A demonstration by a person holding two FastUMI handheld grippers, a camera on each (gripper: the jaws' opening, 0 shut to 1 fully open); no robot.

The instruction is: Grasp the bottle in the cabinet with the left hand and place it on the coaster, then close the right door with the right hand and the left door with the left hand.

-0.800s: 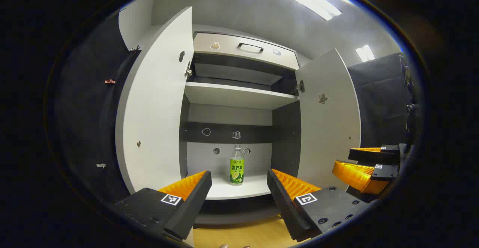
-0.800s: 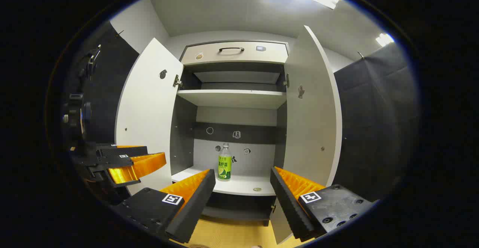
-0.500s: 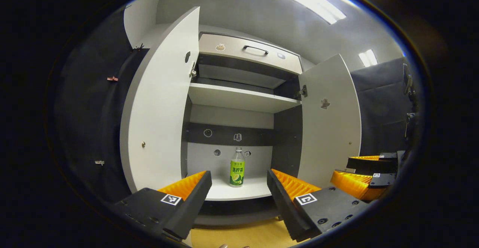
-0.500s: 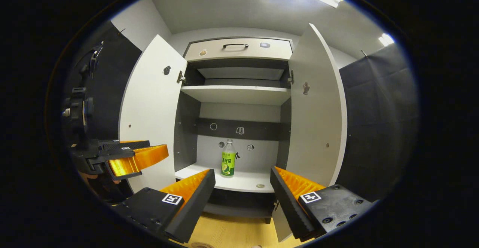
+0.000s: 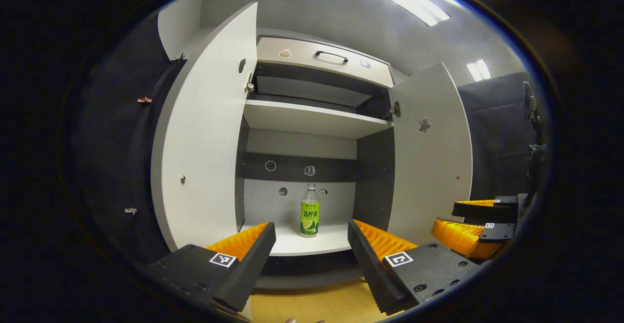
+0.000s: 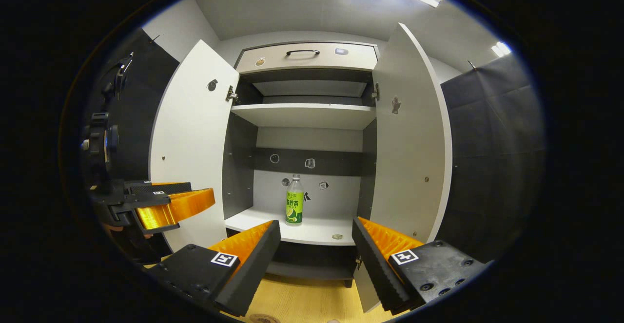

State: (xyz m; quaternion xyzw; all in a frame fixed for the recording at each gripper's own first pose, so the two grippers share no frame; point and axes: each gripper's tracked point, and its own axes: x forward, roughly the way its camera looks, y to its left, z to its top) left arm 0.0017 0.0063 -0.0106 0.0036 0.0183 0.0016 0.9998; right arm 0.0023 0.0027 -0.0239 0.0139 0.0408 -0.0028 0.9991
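White cabinet doors [image 5: 204, 133] open | bottle [image 5: 309, 212] upright, unobstructed | left tool [image 5: 312, 237] wide | right tool [image 6: 316, 239] wide

The bottle [image 5: 309, 211] stands upright on the cabinet's lower shelf [image 5: 312, 245], near the back wall toward the middle, under an upper shelf [image 5: 312, 120] and a drawer [image 5: 321, 61], between the open left door [image 5: 204, 133] and right door [image 5: 431, 157].
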